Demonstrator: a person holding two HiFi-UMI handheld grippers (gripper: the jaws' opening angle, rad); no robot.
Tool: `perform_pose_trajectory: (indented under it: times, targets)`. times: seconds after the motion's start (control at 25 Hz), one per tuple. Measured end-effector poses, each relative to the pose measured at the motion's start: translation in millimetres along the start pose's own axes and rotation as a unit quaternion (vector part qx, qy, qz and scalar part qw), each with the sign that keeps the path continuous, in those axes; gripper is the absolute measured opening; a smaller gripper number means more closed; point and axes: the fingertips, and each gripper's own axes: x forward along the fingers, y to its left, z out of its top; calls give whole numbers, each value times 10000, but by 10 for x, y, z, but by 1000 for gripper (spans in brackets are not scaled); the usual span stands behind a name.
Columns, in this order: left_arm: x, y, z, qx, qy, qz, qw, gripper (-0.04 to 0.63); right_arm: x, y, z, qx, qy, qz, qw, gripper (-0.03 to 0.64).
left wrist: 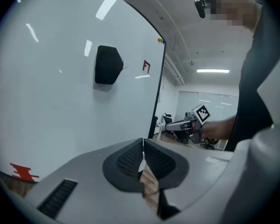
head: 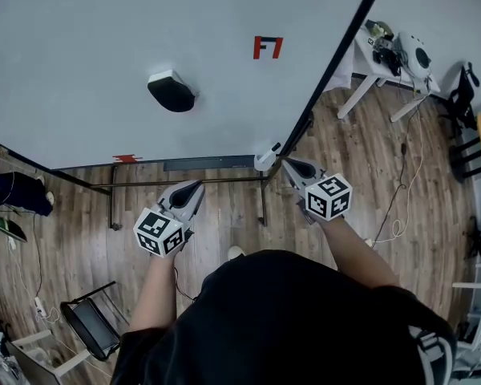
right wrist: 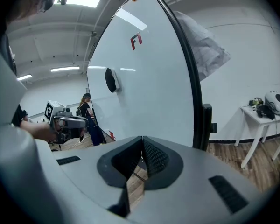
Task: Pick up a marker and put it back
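Head view places the marker (head: 266, 157), judged so from its short white barrel and dark cap, at the right end of the dark ledge (head: 208, 164) under the glossy whiteboard (head: 80, 70). Its long axis slants up and to the right. The right gripper (head: 287, 161) lies just beside it, nearer than the left gripper (head: 197, 186). Both grippers are clenched on nothing, and their ribbed black pads (right wrist: 154, 158) meet.
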Motion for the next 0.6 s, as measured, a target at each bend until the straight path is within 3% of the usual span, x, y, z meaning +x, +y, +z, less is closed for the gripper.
perform_pose_trajectory:
  times: [0.6]
  targets:
    - [65,323,44,70,-3,-297,9995,15,173,-38,31,77,-69,-359,9993,-3]
